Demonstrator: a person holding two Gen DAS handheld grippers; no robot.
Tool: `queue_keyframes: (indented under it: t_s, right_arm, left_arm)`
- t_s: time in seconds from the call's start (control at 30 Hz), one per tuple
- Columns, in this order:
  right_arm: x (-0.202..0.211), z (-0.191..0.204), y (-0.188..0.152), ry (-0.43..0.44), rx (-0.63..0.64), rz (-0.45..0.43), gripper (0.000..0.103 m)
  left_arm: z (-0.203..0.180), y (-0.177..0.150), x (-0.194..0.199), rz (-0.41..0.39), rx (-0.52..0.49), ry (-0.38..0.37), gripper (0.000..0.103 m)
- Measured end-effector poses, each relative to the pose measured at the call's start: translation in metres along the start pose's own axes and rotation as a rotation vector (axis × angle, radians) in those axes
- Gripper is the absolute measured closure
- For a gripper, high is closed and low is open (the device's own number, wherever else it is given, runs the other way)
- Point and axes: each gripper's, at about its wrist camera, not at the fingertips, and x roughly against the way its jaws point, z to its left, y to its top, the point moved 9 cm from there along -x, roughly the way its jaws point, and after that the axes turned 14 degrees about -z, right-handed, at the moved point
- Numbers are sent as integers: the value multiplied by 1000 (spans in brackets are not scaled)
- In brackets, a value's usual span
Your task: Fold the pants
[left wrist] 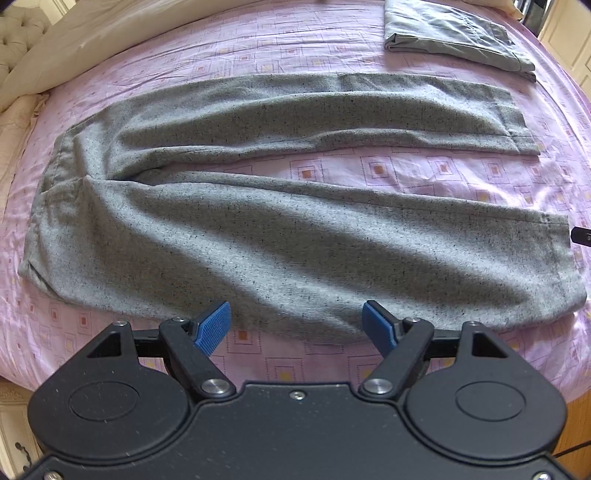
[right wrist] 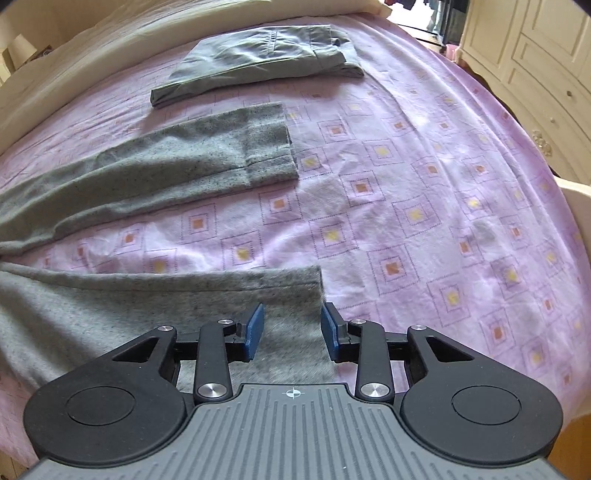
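Note:
Grey speckled pants [left wrist: 280, 236] lie flat on the pink bedsheet [left wrist: 424, 170], with the waistband at the left and both legs running to the right. My left gripper [left wrist: 295, 319] hangs open and wide over the near edge of the near leg, its blue pads [left wrist: 214, 325] holding nothing. In the right wrist view the near leg's cuff [right wrist: 288, 291] lies under my right gripper [right wrist: 292, 326]. Its jaws stand apart with the hem between them, and the pads [right wrist: 255, 330] do not press on the cloth. The far leg's cuff [right wrist: 266, 151] lies flat further back.
A folded pair of grey-green pants [left wrist: 454, 33] [right wrist: 258, 59] rests at the far side of the bed. Cream pillows [left wrist: 55, 48] line the head end. A white wardrobe [right wrist: 535, 55] stands past the bed's right edge. Bare sheet [right wrist: 424, 206] spreads to the right of the cuffs.

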Motion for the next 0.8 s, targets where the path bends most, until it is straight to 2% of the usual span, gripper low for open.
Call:
queue_keyframes:
  t_s: [0.2, 0.37, 0.4, 0.43, 0.53, 0.63, 0.8]
  right_arm:
    - [-34, -14, 0, 82, -4, 46, 63]
    - [-50, -12, -7, 143, -63, 90, 62]
    - [-49, -10, -6, 161, -81, 94, 72]
    - [-47, -7, -4, 178, -97, 101, 95]
    - [-40, -5, 14, 183, -111, 70, 97]
    - [-52, -17, 39, 134, -145, 37, 97]
    - [-97, -24, 45, 88, -178, 99, 95]
  left_arm:
    - [-2, -1, -1, 19, 49, 59, 24]
    - [1, -4, -5, 36, 80, 100, 24]
    - [1, -4, -5, 38, 84, 105, 24]
    - [2, -5, -6, 41, 86, 112, 24]
    - [4, -5, -8, 44, 101, 128, 24]
    - [7, -4, -9, 41, 119, 138, 24]
    - [6, -3, -10, 36, 117, 148, 24]
